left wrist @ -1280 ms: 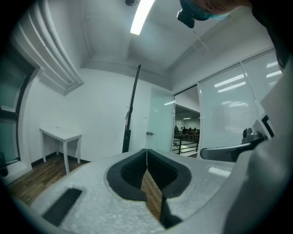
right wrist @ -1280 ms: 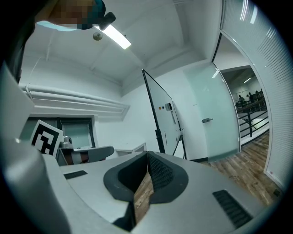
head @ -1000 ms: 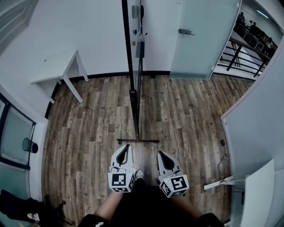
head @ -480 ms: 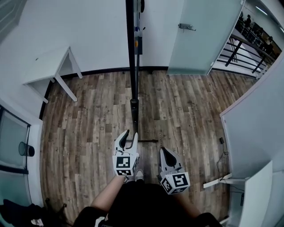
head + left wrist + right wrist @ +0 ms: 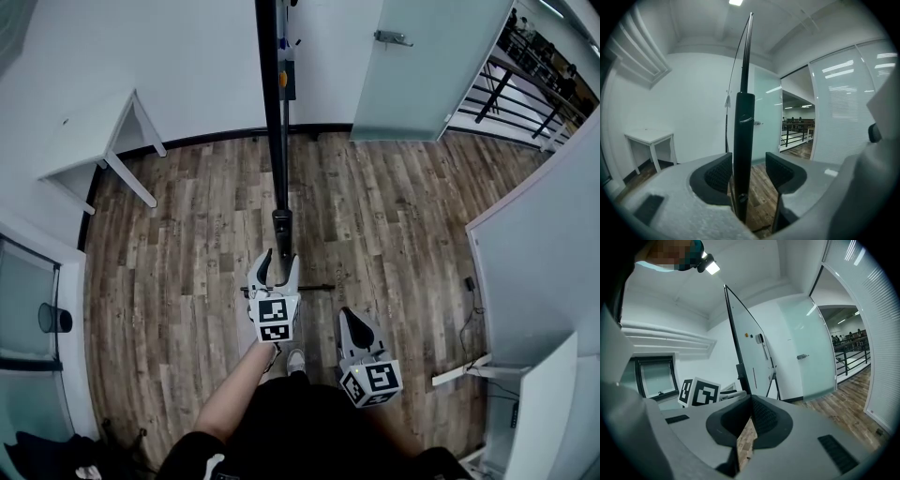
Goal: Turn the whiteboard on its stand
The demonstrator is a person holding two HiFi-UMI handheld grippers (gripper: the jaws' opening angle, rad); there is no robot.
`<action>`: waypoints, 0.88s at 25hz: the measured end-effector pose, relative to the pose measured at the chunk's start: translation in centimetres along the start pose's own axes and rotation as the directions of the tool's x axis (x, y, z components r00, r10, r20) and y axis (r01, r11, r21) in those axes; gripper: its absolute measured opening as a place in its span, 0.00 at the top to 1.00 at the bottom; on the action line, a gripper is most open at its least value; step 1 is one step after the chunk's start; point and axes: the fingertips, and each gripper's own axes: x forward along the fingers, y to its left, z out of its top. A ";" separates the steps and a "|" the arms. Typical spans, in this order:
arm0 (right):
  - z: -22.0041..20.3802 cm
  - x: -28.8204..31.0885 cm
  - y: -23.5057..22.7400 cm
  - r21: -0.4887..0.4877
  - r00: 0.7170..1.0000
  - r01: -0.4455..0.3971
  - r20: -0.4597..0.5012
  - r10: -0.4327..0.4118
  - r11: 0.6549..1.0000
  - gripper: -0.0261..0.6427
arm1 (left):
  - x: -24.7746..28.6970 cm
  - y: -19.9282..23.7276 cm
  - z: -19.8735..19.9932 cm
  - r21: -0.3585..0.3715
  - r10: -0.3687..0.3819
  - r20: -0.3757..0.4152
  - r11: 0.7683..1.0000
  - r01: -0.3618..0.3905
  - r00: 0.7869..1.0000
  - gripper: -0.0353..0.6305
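The whiteboard [image 5: 272, 94] shows edge-on in the head view, a thin dark line running up from its stand's black side post [image 5: 281, 230]. My left gripper [image 5: 280, 261] is at that post with its jaws opening. In the left gripper view the post [image 5: 744, 140] stands upright between the pads, near the left one, with a gap to the right one. My right gripper [image 5: 349, 319] hangs lower and to the right, shut on nothing. The right gripper view shows the board's white face [image 5: 750, 352] with magnets, beyond the closed pads [image 5: 761, 416].
The stand's foot bar [image 5: 314, 286] lies across the wooden floor just ahead of my feet. A white table [image 5: 89, 141] stands at the left wall. A frosted glass door [image 5: 422, 66] is at the back right, and a white partition [image 5: 544, 234] closes the right side.
My left gripper has moved forward to the stand's post and its jaws have spread around it. The right gripper has stayed low and shut.
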 end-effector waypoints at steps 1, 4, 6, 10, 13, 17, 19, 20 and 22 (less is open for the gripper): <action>-0.2 0.1 -0.1 -0.001 1.000 -0.001 -0.003 0.001 1.000 0.94 | 0.6 0.2 -0.2 0.002 0.006 -0.006 1.000 -0.006 1.000 0.62; -0.5 0.4 -0.2 0.003 1.000 0.008 -0.008 -0.008 1.000 0.94 | 2.0 0.7 -0.7 0.001 0.014 -0.021 1.000 -0.014 1.000 0.62; -0.5 0.5 -0.5 0.006 1.000 0.017 -0.010 -0.017 1.000 0.94 | 2.9 0.9 -1.0 -0.001 0.014 -0.030 1.000 -0.015 0.999 0.62; -0.3 0.6 -1.2 0.004 1.000 0.030 -0.010 -0.030 1.000 0.94 | 4.1 1.3 -1.4 -0.005 0.025 -0.047 1.000 -0.025 0.999 0.62; -0.2 0.4 -1.7 0.006 0.999 0.041 -0.008 -0.041 0.999 0.94 | 4.9 1.6 -1.7 -0.018 0.034 -0.060 0.999 -0.035 0.998 0.62; -0.5 0.2 -2.1 0.009 0.999 0.052 -0.010 -0.052 0.999 0.94 | 5.9 2.0 -2.0 -0.026 0.047 -0.062 0.998 -0.048 0.997 0.62; -0.6 0.0 -2.3 0.010 0.998 0.058 -0.010 -0.058 0.998 0.94 | 6.3 2.0 -2.2 -0.023 0.049 -0.072 0.998 -0.051 0.996 0.61; -0.6 0.0 -2.4 0.010 0.998 0.060 -0.010 -0.060 0.998 0.94 | 6.5 1.9 -2.2 -0.020 0.051 -0.076 0.998 -0.052 0.996 0.62; -0.6 -0.2 -2.5 0.010 0.998 0.063 -0.010 -0.063 0.998 0.94 | 6.7 1.8 -2.1 -0.013 0.052 -0.074 0.999 -0.053 0.996 0.62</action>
